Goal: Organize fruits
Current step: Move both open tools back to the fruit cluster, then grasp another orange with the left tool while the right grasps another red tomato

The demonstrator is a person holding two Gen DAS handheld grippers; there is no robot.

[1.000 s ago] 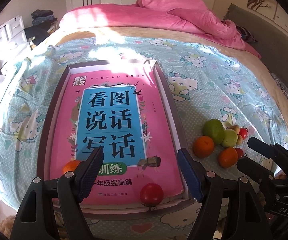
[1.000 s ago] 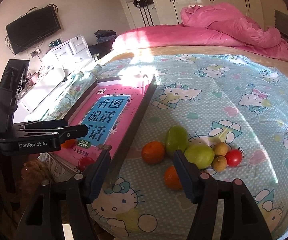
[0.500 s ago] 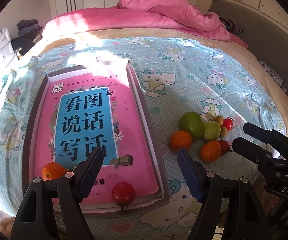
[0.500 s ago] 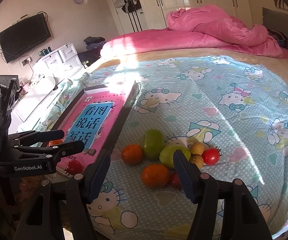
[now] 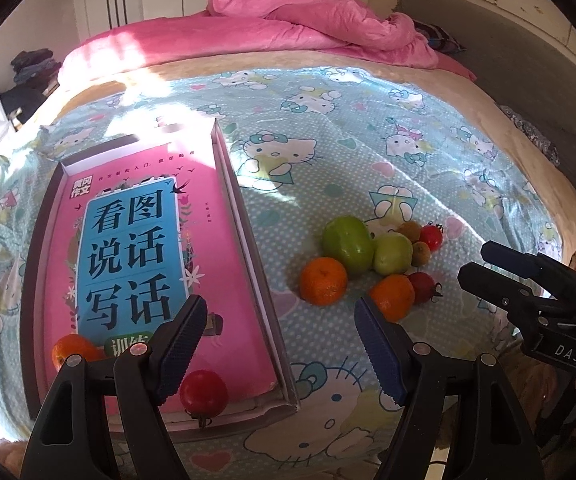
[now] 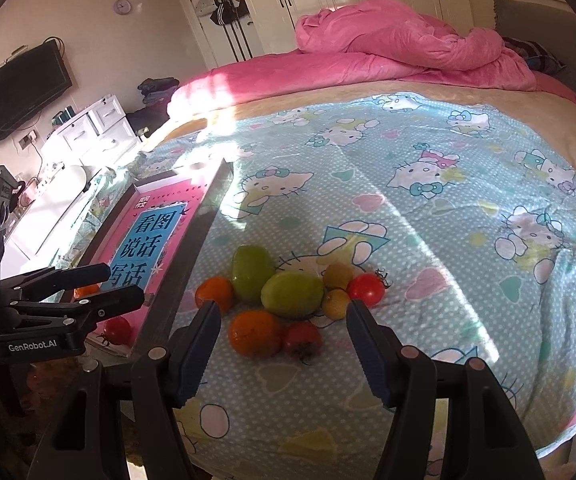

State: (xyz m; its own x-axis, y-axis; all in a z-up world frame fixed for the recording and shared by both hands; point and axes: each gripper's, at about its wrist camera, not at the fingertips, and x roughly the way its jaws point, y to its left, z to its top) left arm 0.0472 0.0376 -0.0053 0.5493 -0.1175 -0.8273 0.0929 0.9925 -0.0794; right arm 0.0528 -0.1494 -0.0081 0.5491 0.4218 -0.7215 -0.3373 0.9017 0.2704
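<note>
A pile of fruit lies on the bed sheet: two oranges [image 5: 323,281] [image 6: 254,332], a green mango [image 6: 251,273], a green pear-like fruit [image 6: 293,294], red tomatoes [image 6: 365,289] and small brownish fruits [image 6: 337,276]. A tray [image 5: 264,280] lined with a pink book holds an orange [image 5: 73,352] and a tomato [image 5: 203,391] at its near edge. My left gripper [image 5: 280,344] is open and empty above the tray's right rim. My right gripper [image 6: 282,346] is open and empty, just short of the near orange and a red tomato [image 6: 302,340].
The bed carries a Hello Kitty sheet [image 6: 428,184] and a bunched pink duvet [image 6: 388,44] at the far side. White drawers [image 6: 88,128] and a wall TV [image 6: 20,92] stand to the left. The bed edge falls away near both grippers.
Both grippers have shifted rightward. The tray has slid left in the left wrist view, and the fruit pile has come to the middle of the right wrist view. Both stay open.
</note>
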